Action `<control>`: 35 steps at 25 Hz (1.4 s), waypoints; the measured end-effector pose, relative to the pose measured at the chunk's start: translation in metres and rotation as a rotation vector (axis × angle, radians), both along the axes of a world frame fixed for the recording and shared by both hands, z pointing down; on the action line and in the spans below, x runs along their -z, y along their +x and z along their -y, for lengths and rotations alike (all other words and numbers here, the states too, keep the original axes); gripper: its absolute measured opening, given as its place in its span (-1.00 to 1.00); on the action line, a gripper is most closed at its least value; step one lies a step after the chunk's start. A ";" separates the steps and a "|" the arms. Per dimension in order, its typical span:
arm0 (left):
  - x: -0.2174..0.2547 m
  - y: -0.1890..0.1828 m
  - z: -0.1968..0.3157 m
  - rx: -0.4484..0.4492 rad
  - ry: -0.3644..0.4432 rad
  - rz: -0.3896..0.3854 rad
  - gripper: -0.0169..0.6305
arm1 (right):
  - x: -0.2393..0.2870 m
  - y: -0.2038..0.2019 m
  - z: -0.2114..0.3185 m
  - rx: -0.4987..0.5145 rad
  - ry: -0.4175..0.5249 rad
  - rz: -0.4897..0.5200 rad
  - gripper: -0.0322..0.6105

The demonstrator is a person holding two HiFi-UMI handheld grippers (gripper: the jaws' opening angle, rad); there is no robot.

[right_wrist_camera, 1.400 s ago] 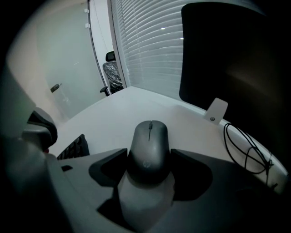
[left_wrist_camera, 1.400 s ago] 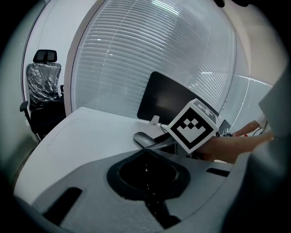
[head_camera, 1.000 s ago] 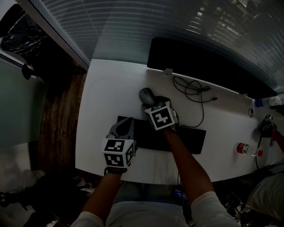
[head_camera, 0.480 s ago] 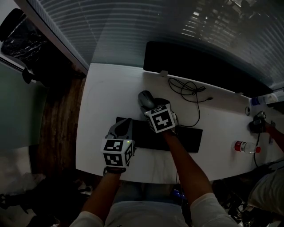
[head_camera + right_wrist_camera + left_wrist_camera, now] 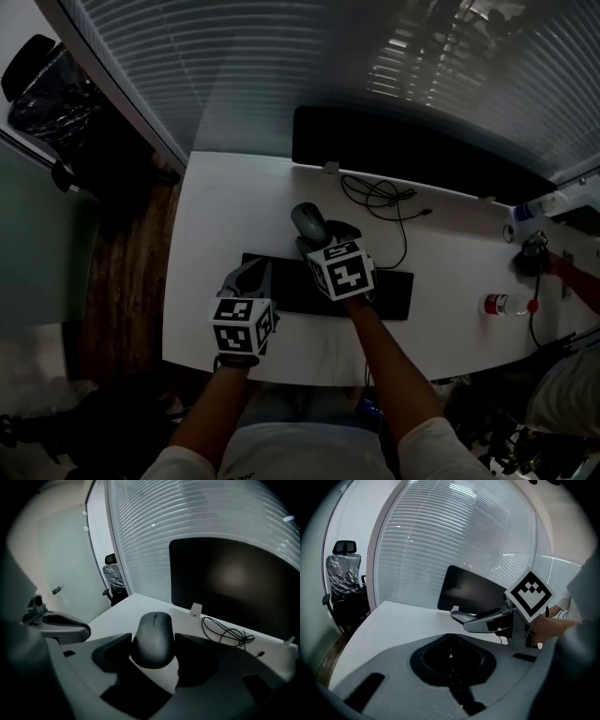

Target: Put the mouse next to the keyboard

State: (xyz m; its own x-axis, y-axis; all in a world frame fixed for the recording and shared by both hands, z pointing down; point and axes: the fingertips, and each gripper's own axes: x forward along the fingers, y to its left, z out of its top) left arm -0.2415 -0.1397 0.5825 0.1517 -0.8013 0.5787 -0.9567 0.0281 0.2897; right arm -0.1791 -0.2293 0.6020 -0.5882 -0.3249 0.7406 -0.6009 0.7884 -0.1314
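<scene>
Holding mouse (image 5: pixel 153 632), right tongs (image 5: pixel 153 643), near keyboard (image 5: pixel 386 292)

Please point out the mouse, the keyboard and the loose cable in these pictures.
mouse (image 5: pixel 152 637), right gripper view, the middle of its top shell.
keyboard (image 5: pixel 389 292), head view, near its right end.
cable (image 5: pixel 373 194), head view, the middle of its tangle.

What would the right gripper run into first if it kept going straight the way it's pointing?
The mouse, already between its jaws; beyond it, bare table, then probably the monitor.
</scene>
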 end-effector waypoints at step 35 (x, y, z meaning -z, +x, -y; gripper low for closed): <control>0.080 0.148 -0.065 -0.250 0.074 0.016 -0.94 | 0.116 0.193 -0.124 -0.269 0.098 0.099 0.00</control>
State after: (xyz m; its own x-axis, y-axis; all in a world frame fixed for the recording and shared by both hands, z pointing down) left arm -0.0938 -0.0750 0.5028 0.3416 -0.7804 0.5238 -0.9357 -0.2301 0.2673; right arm 0.0138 -0.1057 0.4857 -0.5394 -0.5461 0.6409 -0.7777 0.6148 -0.1307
